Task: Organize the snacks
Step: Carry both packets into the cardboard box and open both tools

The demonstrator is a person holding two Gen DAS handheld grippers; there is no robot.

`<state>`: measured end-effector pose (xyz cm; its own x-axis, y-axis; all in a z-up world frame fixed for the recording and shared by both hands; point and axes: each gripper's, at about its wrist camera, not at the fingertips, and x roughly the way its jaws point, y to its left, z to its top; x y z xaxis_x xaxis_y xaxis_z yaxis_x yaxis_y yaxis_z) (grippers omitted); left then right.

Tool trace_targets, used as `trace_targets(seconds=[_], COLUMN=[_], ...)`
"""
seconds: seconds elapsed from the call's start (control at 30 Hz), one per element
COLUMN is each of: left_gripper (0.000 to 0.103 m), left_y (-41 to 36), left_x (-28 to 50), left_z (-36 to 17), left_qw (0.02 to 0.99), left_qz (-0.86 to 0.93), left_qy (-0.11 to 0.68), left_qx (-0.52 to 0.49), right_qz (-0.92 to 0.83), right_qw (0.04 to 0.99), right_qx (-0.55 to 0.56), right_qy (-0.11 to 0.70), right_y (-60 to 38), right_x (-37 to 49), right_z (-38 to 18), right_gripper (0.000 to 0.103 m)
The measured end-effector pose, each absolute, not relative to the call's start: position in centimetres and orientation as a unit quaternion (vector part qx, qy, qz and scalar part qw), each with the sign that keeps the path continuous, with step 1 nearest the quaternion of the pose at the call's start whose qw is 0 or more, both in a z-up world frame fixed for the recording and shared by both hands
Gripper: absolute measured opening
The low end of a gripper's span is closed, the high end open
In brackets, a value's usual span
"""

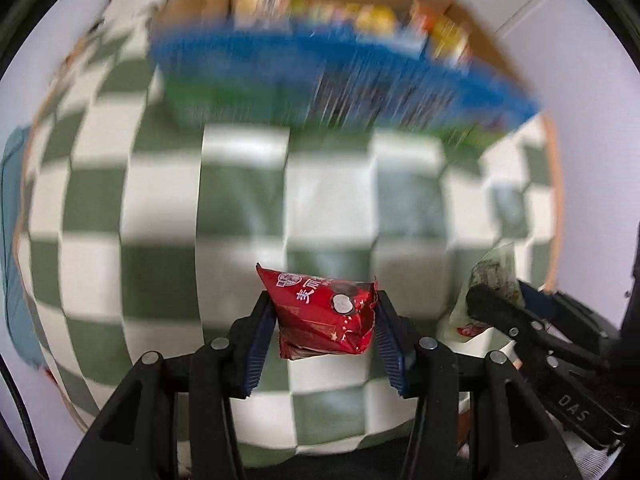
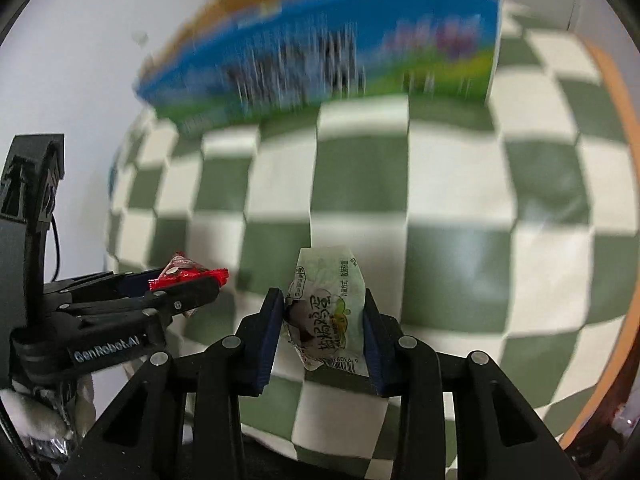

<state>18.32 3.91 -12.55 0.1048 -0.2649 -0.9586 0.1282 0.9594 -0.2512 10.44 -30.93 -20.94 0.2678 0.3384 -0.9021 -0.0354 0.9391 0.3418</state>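
My left tool (image 1: 322,316) grips the red snack packet (image 1: 326,320); my right tool (image 2: 324,320) clamps the pale green packet (image 2: 330,312). At twelve o'clock, the blue box (image 1: 320,80) holds blurred snacks (image 1: 340,10).

Two grippers (image 1: 324,312), one red packet (image 1: 326,316), one pale packet (image 2: 328,312), one blue box (image 2: 320,60).

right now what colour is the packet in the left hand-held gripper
Red packet, clearest in the left wrist view.

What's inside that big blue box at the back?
The blue box holds colourful snack packs, mostly yellow and orange, poking over its top edge. They are blurry, and the box's front wall hides anything lower down.
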Motion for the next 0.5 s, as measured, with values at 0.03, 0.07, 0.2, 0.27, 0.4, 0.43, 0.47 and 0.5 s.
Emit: trace_targets(seconds=[0.03,0.07,0.2,0.27,0.4,0.43,0.47,0.5], left_gripper=[0.046,0.046,0.046,0.047,0.047,0.047,0.047,0.047], left_y=[3.7,3.5,2.9,3.0,2.8,2.8,2.8,2.8], left_x=[19.6,22.8,28.1,31.5,35.9,37.0,37.6,38.8], left_z=[-10.9,-10.4,-6.7,-6.2,-7.2,-7.6,-7.9,-8.9], left_qw=[0.752,0.758,0.785,0.788,0.779,0.774,0.771,0.765], left_qz=[-0.139,-0.142,-0.142,-0.137,-0.12,-0.114,-0.11,-0.102], left_qy=[0.642,0.634,0.601,0.597,0.613,0.62,0.625,0.635], left_qx=[-0.055,-0.056,-0.054,-0.059,-0.056,-0.05,-0.042,-0.032], right_qz=[0.118,0.118,0.106,0.096,0.081,0.075,0.072,0.069], right_qw=[0.793,0.803,0.834,0.844,0.843,0.841,0.837,0.833], right_qx=[0.132,0.141,0.144,0.142,0.134,0.129,0.125,0.123], right_qy=[0.583,0.567,0.522,0.508,0.515,0.52,0.528,0.535], right_y=[-31.1,-31.7,-33.0,-33.7,-34.0,-34.1,-34.0,-33.8], right_x=[11.3,12.3,16.5,18.8,24.0,25.3,26.5,27.3], right_z=[-19.8,-18.1,-13.2,-11.7,-11.3,-11.7,-12.1,-12.7], right_gripper=[0.04,0.04,0.04,0.04,0.04,0.04,0.04,0.04])
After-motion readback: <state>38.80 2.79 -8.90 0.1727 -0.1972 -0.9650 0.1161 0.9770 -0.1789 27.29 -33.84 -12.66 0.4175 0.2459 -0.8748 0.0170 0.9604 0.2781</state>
